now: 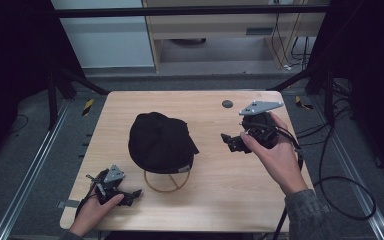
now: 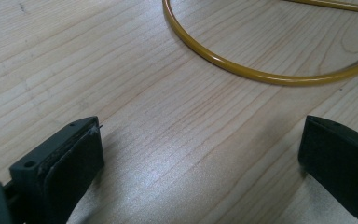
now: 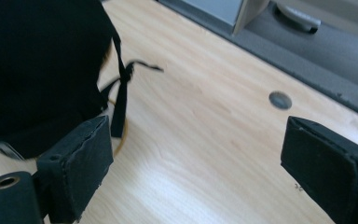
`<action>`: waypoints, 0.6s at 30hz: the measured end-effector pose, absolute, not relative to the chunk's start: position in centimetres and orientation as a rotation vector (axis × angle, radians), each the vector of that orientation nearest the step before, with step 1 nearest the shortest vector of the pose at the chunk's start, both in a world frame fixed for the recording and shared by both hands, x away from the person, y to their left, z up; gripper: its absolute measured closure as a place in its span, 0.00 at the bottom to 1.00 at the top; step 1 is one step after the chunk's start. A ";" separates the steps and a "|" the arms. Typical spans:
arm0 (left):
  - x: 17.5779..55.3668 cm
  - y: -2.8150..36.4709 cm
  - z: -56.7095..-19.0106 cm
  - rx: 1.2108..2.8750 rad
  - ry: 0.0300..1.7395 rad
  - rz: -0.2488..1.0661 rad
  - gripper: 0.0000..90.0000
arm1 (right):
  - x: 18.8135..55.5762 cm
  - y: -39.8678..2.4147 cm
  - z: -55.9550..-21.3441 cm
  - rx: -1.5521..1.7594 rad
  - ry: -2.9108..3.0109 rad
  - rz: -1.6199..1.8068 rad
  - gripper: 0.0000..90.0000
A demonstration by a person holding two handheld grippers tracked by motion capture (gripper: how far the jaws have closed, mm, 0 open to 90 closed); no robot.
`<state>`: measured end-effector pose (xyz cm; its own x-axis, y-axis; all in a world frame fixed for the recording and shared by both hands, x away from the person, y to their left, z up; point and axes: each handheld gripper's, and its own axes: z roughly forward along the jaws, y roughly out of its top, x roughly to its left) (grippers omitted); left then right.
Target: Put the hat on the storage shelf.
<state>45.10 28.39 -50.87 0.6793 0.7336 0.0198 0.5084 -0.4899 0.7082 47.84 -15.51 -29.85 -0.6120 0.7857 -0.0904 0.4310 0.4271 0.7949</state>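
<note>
A black cap [image 1: 159,141] sits on a yellow wire stand [image 1: 167,184] in the middle of the wooden table [image 1: 230,190]. The stand's round yellow base ring [image 2: 242,70] lies on the wood ahead of my left gripper [image 2: 200,154], which is open and empty. That left gripper [image 1: 128,196] rests near the table's front left corner, held by a hand. My right gripper [image 3: 196,163] is open and empty, with the cap [image 3: 37,70] and its black strap [image 3: 121,88] to its left. In the high view the right gripper [image 1: 232,141] hovers right of the cap.
A small grey round hole cover [image 1: 227,104] sits near the table's far edge, also visible as a grey disc [image 3: 280,100]. Cables [image 1: 340,185] trail off the right side of the table. A metal frame and a wooden cabinet [image 1: 220,25] stand behind.
</note>
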 end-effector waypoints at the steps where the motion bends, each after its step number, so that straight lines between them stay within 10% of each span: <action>1: 45.1 28.4 -50.9 2.198 0.950 0.421 0.00 | 47.8 -15.6 -30.4 1.028 2.238 1.042 0.10; 18: 45.0 28.4 -50.9 2.198 0.952 0.421 0.00 | 46.9 -17.8 -39.8 1.146 2.266 1.023 0.12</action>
<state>45.01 28.43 -50.87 0.6778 0.7350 0.0202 0.5094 -0.4892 0.7080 46.92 -17.77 -39.75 -0.5833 0.8119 -0.0254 0.5180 0.3959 0.7583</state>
